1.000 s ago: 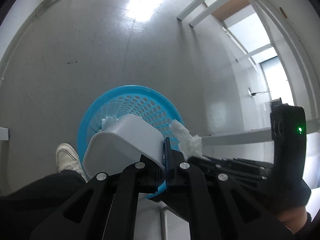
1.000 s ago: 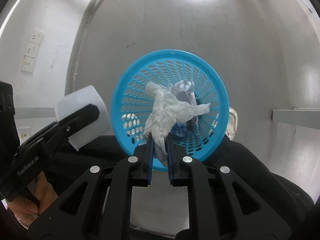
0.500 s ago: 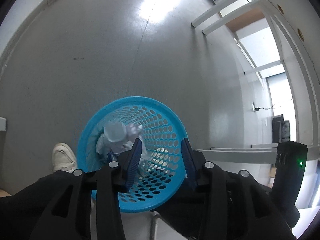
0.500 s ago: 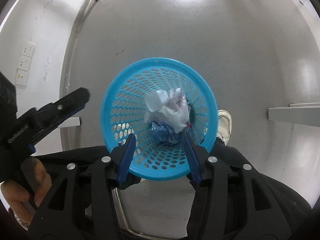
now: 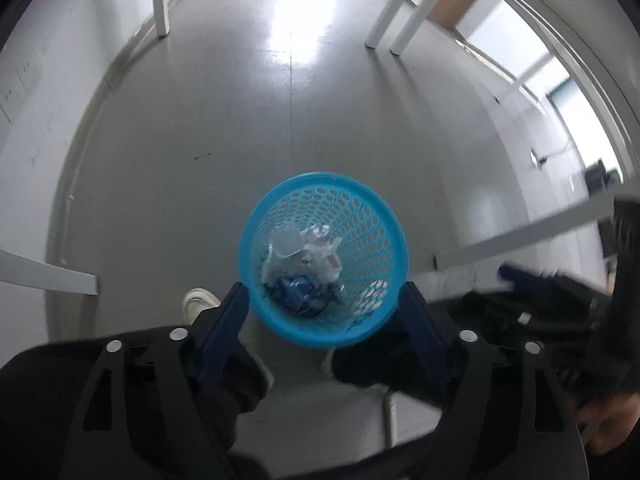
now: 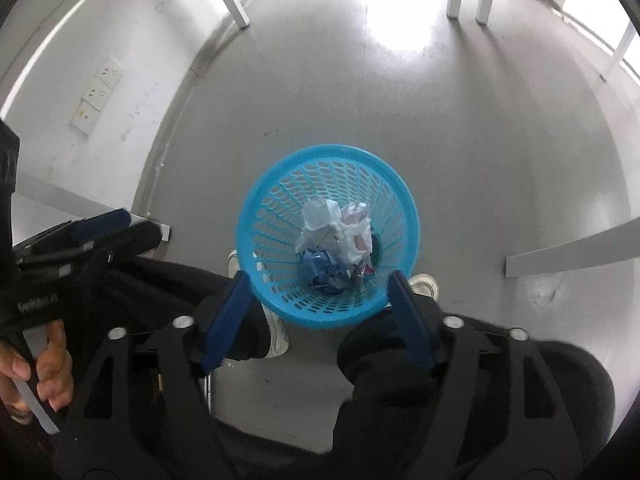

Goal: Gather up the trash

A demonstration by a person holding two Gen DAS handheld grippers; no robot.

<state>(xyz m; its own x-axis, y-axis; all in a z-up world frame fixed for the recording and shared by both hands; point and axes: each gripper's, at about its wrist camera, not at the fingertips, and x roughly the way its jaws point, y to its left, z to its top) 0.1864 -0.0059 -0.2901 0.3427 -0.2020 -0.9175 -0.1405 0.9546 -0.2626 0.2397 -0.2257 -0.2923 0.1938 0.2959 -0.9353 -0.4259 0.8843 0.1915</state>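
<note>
Opening wide with nothing between the fingers, left gripper (image 5: 324, 312) and right gripper (image 6: 320, 300) above the blue basket (image 5: 394, 216), white cup (image 5: 286, 242) and crumpled tissue (image 6: 354, 224) already inside, no other trash visible.

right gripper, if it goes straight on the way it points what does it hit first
Probably the crumpled trash inside the blue basket; the right gripper, jaws opening and empty, points down into its mouth, though depth is hard to judge.
</note>
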